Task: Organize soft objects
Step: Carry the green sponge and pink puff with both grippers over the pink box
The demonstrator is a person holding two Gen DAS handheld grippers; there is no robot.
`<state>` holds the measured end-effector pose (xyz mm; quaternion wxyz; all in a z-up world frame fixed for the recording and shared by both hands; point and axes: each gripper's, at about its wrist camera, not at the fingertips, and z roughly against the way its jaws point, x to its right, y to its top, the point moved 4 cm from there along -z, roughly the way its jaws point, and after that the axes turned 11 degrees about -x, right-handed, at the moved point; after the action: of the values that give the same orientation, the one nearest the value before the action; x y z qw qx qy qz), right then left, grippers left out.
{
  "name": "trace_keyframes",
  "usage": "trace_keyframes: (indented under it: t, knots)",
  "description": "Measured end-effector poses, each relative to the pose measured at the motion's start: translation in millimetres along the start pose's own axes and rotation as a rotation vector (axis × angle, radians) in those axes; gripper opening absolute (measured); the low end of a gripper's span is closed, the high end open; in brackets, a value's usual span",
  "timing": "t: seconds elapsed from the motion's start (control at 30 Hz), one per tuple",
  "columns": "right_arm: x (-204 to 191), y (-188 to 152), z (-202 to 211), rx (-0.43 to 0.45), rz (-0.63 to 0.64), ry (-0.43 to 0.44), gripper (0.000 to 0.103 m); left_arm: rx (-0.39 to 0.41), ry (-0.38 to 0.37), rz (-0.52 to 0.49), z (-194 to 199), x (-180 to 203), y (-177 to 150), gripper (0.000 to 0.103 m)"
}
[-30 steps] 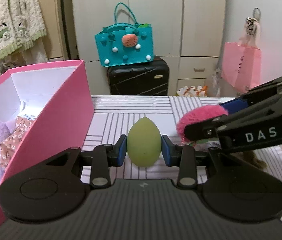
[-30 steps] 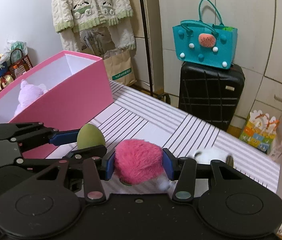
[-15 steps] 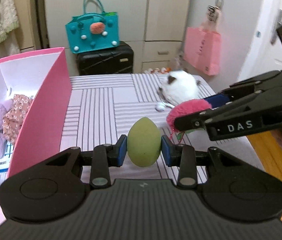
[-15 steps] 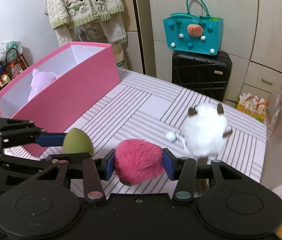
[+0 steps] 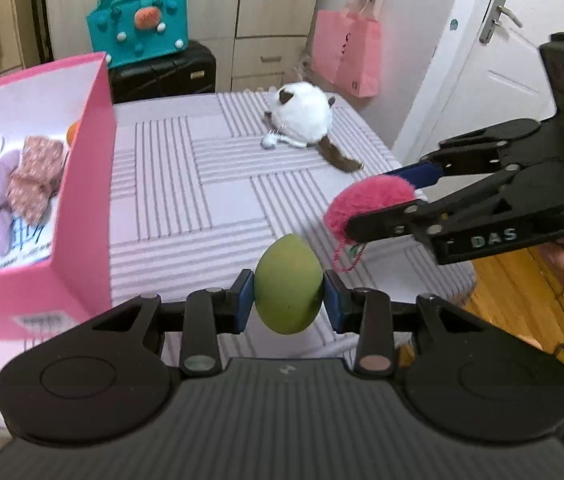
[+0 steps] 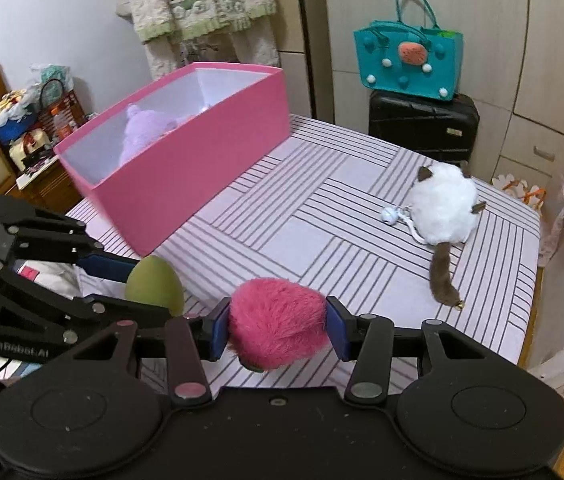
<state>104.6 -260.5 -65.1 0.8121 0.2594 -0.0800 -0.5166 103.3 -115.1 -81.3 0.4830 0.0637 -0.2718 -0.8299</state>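
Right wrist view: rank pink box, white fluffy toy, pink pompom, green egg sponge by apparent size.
1. pink box
2. pink pompom and white fluffy toy: look alike; the pompom is much nearer the camera, so unranked
3. green egg sponge, partly hidden by the left gripper

Box (image 5: 86,208) left on table (image 5: 210,208), plush cat (image 5: 302,120) far right.

bare striped tabletop (image 5: 218,200) mid-table, pink box (image 5: 90,184) walling left, white plush (image 5: 302,120) far

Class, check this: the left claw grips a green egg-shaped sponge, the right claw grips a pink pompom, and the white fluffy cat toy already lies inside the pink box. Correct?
Not quite. The white fluffy cat toy lies on the striped table, outside the pink box, as the right wrist view shows. The rest holds.
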Motion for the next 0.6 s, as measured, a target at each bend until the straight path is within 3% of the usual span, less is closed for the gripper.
trace_keyframes:
  t: [0.3,0.6]
  knots:
    - [-43.7,2.8,21.3,0.025,0.062,0.034,0.055,-0.067,-0.06,-0.011,30.1,-20.0,-23.4,0.036]
    - [-85.4,38.8,40.4,0.093,0.121,0.001,0.055,-0.003,-0.006,-0.058,78.0,-58.4,-18.7,0.036]
